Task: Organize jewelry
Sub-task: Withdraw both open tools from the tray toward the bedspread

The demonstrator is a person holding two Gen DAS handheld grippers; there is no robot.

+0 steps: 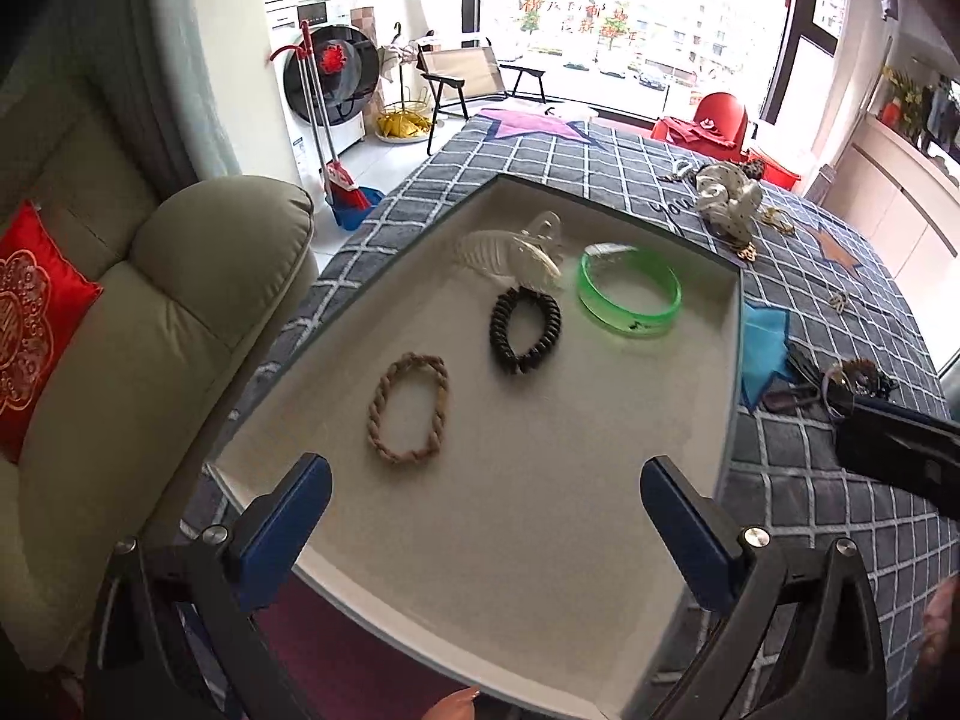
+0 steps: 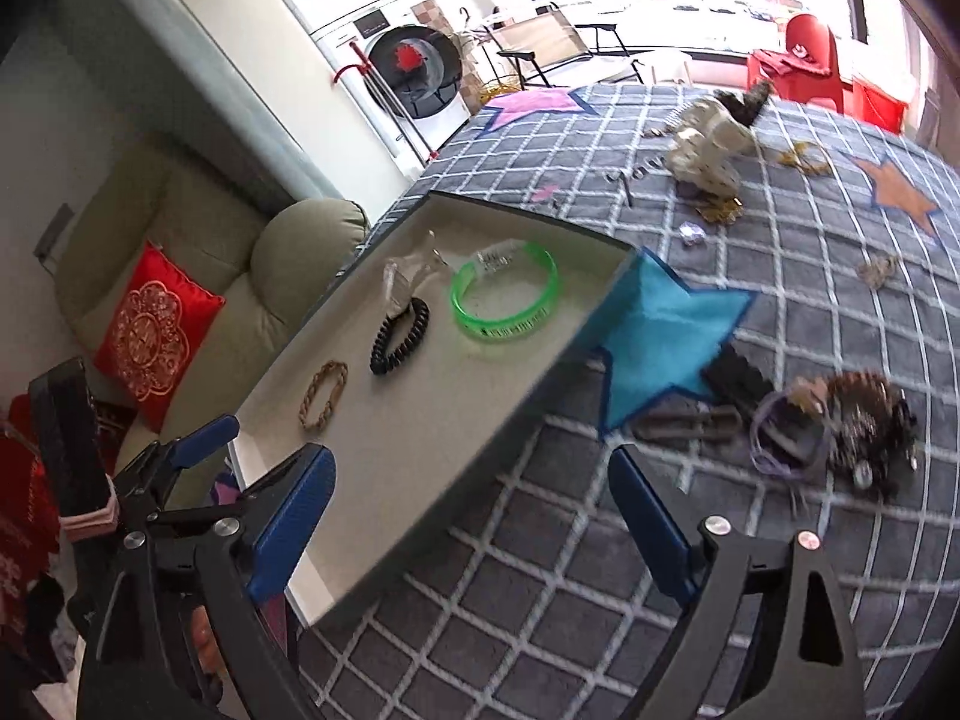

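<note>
Fingers apart and empty on both the left gripper (image 1: 486, 519) and right gripper (image 2: 471, 507); tray (image 1: 600, 600) part-filled, next pick likely from the loose pile (image 2: 852, 432) beside it.

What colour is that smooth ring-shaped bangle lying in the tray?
Translucent bright green bangle, clearest in the left wrist view.

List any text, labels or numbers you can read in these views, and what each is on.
"you": stitched on the grey checked tablecloth, behind the tray.
Red characters on the window glass: too blurred to read.
Black print on the translucent green plastic bangle: too small to read.
White tag on that bangle: unreadable.
Washing machine panel: unreadable.
</note>
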